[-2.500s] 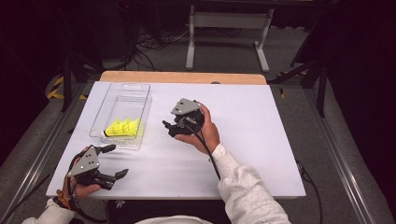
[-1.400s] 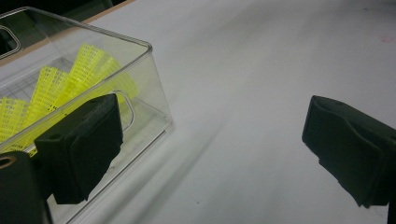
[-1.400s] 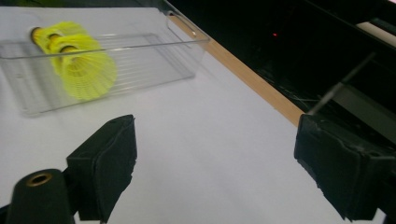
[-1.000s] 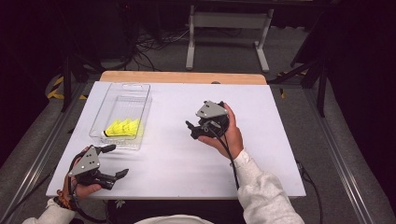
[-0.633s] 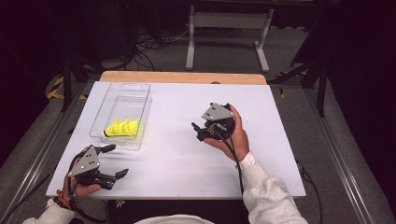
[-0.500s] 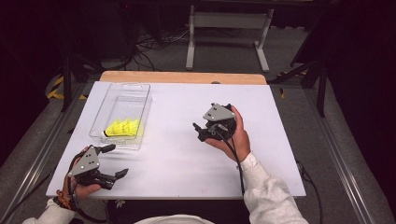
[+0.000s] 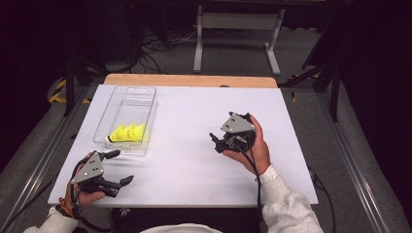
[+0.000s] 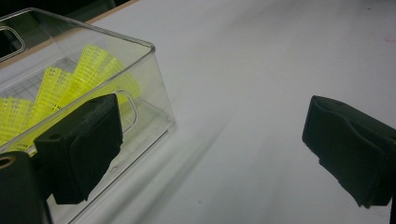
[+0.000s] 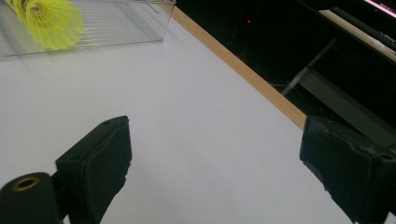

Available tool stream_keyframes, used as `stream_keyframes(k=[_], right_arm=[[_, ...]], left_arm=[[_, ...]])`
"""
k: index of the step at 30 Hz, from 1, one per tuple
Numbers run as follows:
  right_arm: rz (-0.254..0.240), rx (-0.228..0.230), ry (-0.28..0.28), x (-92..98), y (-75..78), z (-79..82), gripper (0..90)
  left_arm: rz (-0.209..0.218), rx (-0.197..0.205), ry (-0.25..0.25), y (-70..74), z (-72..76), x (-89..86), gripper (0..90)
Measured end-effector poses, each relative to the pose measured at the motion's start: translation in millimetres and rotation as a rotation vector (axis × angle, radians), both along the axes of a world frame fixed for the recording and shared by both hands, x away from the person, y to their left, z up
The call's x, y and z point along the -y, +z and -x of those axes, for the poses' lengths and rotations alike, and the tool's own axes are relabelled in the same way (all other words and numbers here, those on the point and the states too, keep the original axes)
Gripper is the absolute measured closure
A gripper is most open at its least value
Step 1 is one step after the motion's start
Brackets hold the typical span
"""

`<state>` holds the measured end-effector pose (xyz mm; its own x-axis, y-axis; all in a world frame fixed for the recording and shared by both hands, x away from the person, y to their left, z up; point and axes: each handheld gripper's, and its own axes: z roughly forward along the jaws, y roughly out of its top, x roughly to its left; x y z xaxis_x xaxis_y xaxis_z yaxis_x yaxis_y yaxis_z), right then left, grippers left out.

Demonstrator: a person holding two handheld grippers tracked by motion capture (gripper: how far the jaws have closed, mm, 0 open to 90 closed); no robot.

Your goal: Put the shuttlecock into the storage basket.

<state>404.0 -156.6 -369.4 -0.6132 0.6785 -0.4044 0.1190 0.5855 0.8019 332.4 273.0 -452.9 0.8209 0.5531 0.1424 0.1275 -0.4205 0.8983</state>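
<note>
Yellow shuttlecocks (image 7: 128, 132) lie in the near end of a clear plastic bin (image 7: 116, 101) at the left of the white table. The shuttlecocks (image 8: 70, 84) show through the bin wall (image 8: 144, 88) in the left gripper view, and a shuttlecock (image 9: 49, 18) lies in the bin (image 9: 116, 23) at top left in the right gripper view. My left gripper (image 7: 116, 167) rests open at the front left corner, just in front of the bin. My right gripper (image 7: 217, 141) is open and empty over the table's right middle, held in a hand.
The white table top (image 7: 194, 116) has a wooden strip (image 7: 189, 80) along its far edge. A metal stand (image 7: 233, 29) and cables are on the floor beyond. Dark floor rails run along both sides.
My right gripper has moved right and toward the near edge, away from the bin. The left gripper has stayed put.
</note>
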Motion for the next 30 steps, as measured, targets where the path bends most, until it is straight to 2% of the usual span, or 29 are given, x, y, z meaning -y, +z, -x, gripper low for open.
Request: stream_keyframes(k=[17,30], right_arm=[[0.012,0.014,0.009,10.6,-6.8,19.0,10.2],[-0.005,0.016,0.001,24.8,-16.0,30.3,10.0]], left_arm=[[-0.004,0.001,0.001,0.3,-0.1,-0.6,6.1],[0.001,0.004,0.006,0.4,0.4,-0.6,6.1]])
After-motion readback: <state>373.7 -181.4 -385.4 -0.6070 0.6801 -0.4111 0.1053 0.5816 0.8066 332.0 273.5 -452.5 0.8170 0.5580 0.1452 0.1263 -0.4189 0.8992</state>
